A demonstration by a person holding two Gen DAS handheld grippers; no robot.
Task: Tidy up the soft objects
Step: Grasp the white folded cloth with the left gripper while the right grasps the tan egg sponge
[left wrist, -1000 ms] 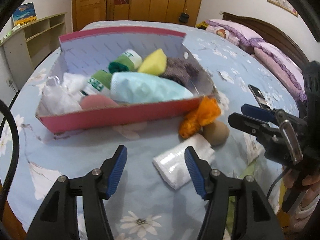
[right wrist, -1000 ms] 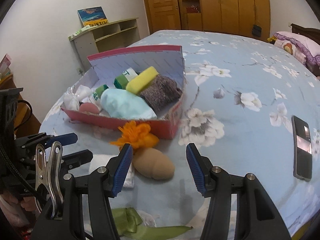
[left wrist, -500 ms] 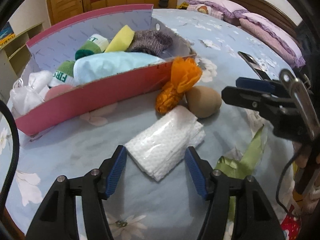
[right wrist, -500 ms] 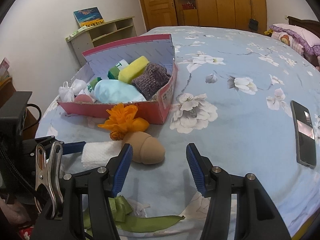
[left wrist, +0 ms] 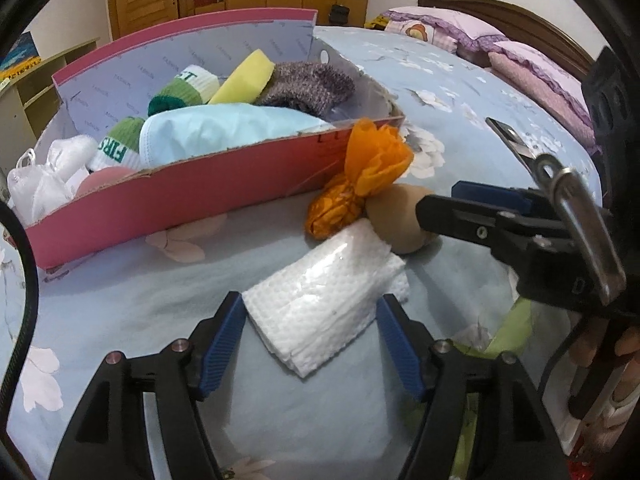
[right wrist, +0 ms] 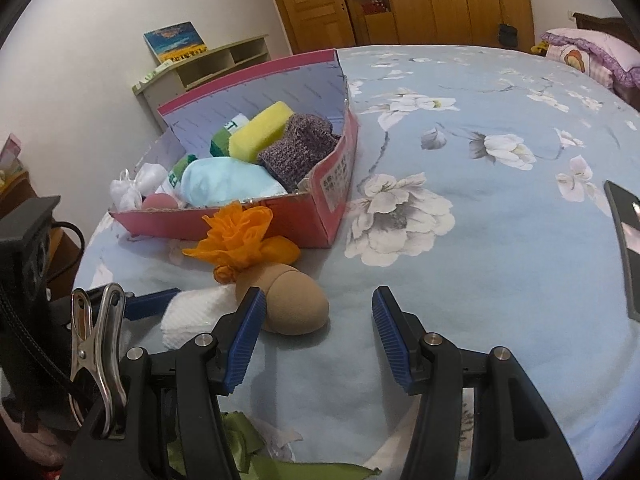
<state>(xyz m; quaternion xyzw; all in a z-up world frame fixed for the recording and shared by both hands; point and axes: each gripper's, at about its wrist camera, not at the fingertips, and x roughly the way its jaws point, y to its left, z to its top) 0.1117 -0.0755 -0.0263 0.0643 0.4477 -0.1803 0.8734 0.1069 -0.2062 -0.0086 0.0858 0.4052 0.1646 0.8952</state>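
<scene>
**Colours on the bed**

We saw a pale blue bedsheet (right wrist: 500, 248) printed with white and grey flowers. The box (left wrist: 180, 200) was pink-red outside and lilac inside, with faint repeated lettering. In it lay a yellow sponge (right wrist: 262, 130), a mottled purple-grey knit (right wrist: 300, 150), a light blue cloth (left wrist: 224, 132), green-and-white socks (left wrist: 180, 90), a white pouch (left wrist: 44, 184) and a pink ball (right wrist: 160, 202). Outside it we noted an orange fabric flower (left wrist: 360, 176), a tan egg-shaped sponge (right wrist: 294, 300), a white dimpled tissue pack (left wrist: 324, 300) and a green ribbon (right wrist: 256, 456). Both grippers were black with blue ribbed pads (right wrist: 246, 330).
</scene>
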